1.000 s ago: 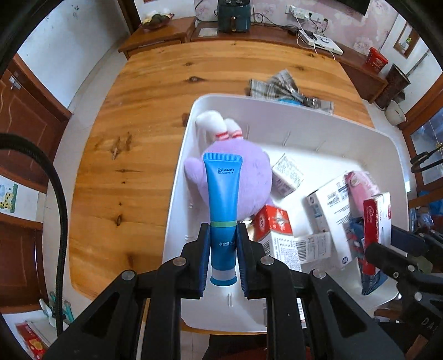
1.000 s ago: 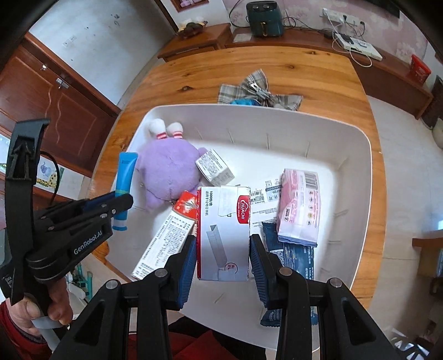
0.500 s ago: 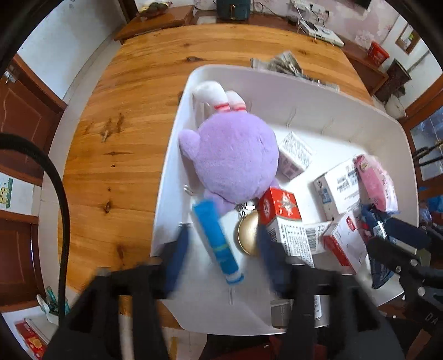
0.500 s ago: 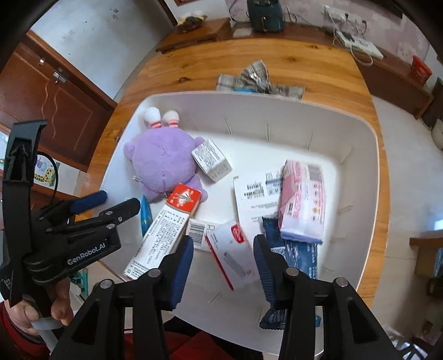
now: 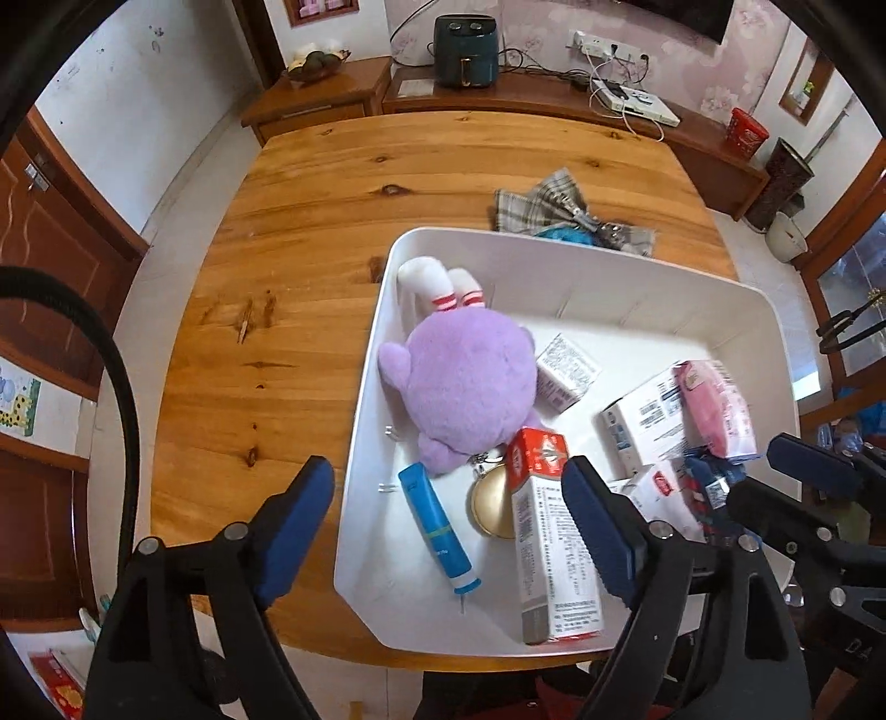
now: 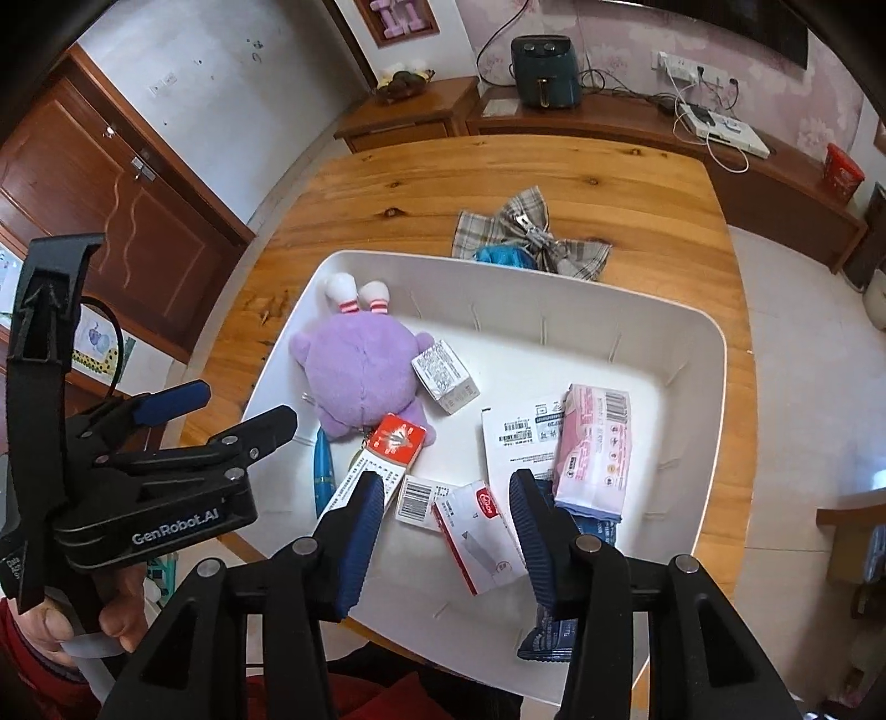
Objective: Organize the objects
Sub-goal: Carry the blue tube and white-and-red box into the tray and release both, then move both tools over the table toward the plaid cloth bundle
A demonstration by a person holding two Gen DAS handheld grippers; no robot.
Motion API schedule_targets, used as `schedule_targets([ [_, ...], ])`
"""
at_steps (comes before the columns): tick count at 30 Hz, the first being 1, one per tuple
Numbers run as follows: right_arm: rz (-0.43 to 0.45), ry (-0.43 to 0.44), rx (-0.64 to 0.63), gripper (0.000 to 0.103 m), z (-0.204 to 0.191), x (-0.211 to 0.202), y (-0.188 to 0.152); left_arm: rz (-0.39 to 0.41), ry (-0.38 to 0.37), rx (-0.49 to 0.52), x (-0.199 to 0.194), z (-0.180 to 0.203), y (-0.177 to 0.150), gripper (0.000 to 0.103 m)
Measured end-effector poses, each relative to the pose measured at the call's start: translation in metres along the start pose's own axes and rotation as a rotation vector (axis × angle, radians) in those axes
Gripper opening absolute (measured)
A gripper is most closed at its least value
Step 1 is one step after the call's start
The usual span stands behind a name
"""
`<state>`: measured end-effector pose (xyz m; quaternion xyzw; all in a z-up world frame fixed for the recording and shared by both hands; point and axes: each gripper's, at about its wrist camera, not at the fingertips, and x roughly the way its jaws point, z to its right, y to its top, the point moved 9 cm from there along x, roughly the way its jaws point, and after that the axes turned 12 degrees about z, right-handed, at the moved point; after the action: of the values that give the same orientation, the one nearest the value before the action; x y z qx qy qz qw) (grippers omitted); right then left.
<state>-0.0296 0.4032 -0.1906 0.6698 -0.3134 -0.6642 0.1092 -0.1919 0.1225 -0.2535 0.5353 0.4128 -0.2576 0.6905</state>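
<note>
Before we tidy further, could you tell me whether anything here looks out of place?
Yes: the plaid cloth lies crumpled on the table just behind the white bin, outside it, while the other items lie jumbled inside.

A wooden table (image 5: 310,266) with dark knots filled the middle of the room, standing on a pale tiled floor (image 6: 786,354). Along the far wall ran a low wooden sideboard (image 6: 609,119) carrying a dark green air fryer (image 6: 545,72) and a fruit bowl (image 6: 401,83), beneath pink floral wallpaper (image 5: 664,33). Brown panelled doors (image 6: 111,188) stood on the left, beside a white wall (image 6: 221,66).
</note>
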Motion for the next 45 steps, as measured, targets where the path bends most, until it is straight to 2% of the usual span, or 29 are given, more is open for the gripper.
schedule_targets([
  [8,0.011,0.017,-0.039,0.048,0.007,-0.006,0.013,0.013,-0.021,0.003,-0.011,0.004,0.017,0.087],
  [11,0.015,0.020,-0.051,0.048,0.010,-0.007,0.022,0.023,-0.018,0.025,-0.016,0.007,0.028,0.092],
  [16,0.024,0.020,-0.084,0.048,0.015,-0.009,0.042,0.047,-0.038,0.074,-0.022,0.014,0.053,0.092],
  [20,0.051,0.002,-0.124,0.049,0.020,-0.013,0.071,0.062,-0.062,0.096,-0.025,0.020,0.079,0.096],
  [23,0.078,-0.004,-0.152,0.058,0.023,-0.016,0.096,0.080,-0.077,0.105,-0.028,0.021,0.102,0.097],
  [28,0.111,-0.018,-0.195,0.060,0.030,-0.010,0.135,0.129,-0.095,0.132,-0.030,0.023,0.143,0.100],
  [35,0.089,-0.004,-0.246,0.060,0.039,0.025,0.175,0.137,-0.125,0.166,-0.009,0.032,0.177,0.100],
  [40,0.015,0.032,-0.279,0.060,0.044,0.069,0.190,0.116,-0.150,0.190,0.021,0.037,0.193,0.100],
  [45,-0.073,0.042,-0.346,0.060,0.046,0.121,0.189,0.069,-0.165,0.240,0.059,0.042,0.196,0.100],
])
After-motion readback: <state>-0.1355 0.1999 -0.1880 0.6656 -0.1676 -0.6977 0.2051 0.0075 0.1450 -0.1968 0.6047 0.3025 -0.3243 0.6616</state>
